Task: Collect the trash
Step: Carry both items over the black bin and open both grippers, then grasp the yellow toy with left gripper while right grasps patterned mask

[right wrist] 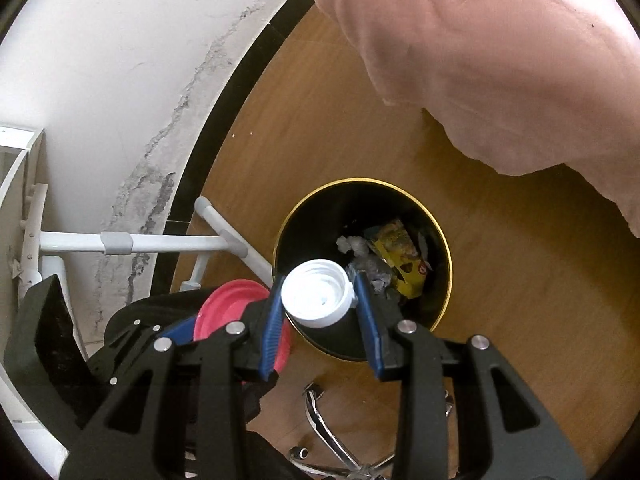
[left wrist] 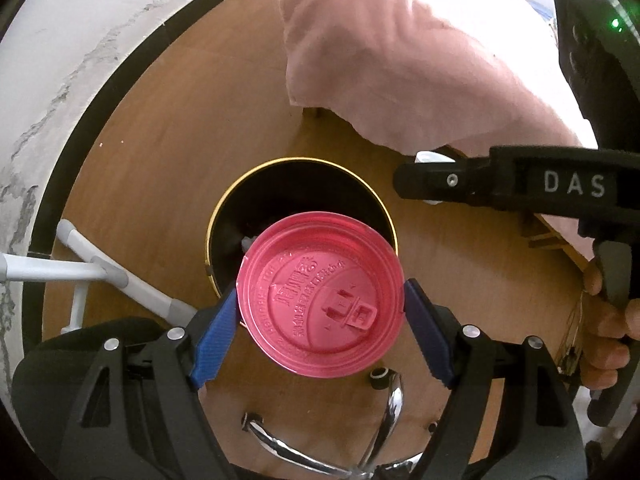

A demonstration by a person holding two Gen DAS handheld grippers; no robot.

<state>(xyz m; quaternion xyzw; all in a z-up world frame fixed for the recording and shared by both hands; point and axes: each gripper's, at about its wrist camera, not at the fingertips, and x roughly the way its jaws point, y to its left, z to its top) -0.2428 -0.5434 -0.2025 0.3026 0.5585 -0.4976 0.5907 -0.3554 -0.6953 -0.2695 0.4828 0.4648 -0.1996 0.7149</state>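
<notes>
Hovering over the black trash bin (left wrist: 256,184), the left gripper (left wrist: 320,320) grasps a pink cup lid (left wrist: 320,300) between its blue pads (left wrist: 216,332); the pads press the lid rim on both sides, and the lid covers part of the bin's gold-edged mouth in the left wrist view. The right gripper (right wrist: 318,312) is clenched on a white bottle cap (right wrist: 316,294), with its open, threaded side turned toward the camera, and it hangs above the near rim of the same bin (right wrist: 444,240). Inside the bin lie crumpled grey paper (right wrist: 360,248) and a yellow wrapper (right wrist: 400,256). Beside the bin, toward the wall, stands a white metal frame (right wrist: 160,242) with grey clips. On the other side of the bin, a pink cloth (right wrist: 500,60) hangs down over the wooden floor (right wrist: 320,120). Near the bin, at the bottom of both views, chrome chair legs (right wrist: 340,440) show. In the left wrist view the right gripper (left wrist: 424,180) reaches in beside the bin, and a hand (left wrist: 612,332) holds its handle.
</notes>
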